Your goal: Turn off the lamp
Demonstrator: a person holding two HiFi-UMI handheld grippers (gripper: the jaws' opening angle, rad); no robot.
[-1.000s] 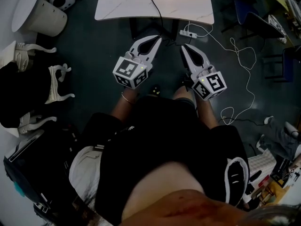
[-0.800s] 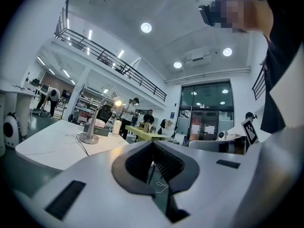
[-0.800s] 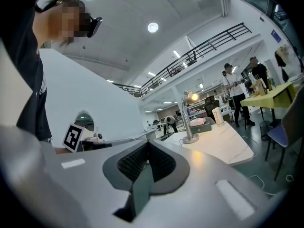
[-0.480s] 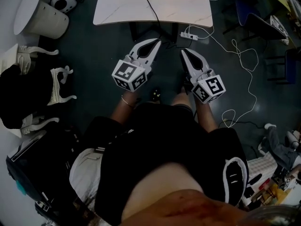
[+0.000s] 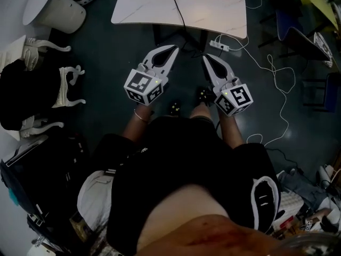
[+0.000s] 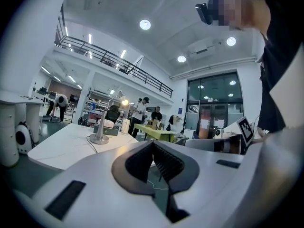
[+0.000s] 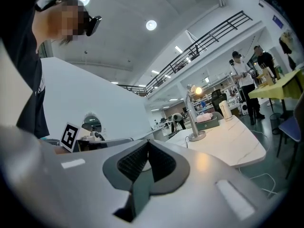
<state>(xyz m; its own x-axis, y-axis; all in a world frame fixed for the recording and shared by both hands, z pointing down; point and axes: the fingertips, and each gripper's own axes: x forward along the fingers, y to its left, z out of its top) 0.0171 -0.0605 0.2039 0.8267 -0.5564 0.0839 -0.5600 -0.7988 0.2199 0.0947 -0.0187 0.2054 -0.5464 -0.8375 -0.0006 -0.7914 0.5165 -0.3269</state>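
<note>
The left gripper is clenched on nothing, short of the counter. The lamp stands lit on the counter's far side, well apart from both grippers. The right gripper is likewise clenched and empty. This looks like the approach. Next, a closed tip must reach the lamp's switch, which I cannot locate.

I wear a black top and a thin bracelet on my left wrist. My left gripper and right gripper are smooth white shells with dark ribbed pads, each carrying a cube of black-and-white square markers.
</note>
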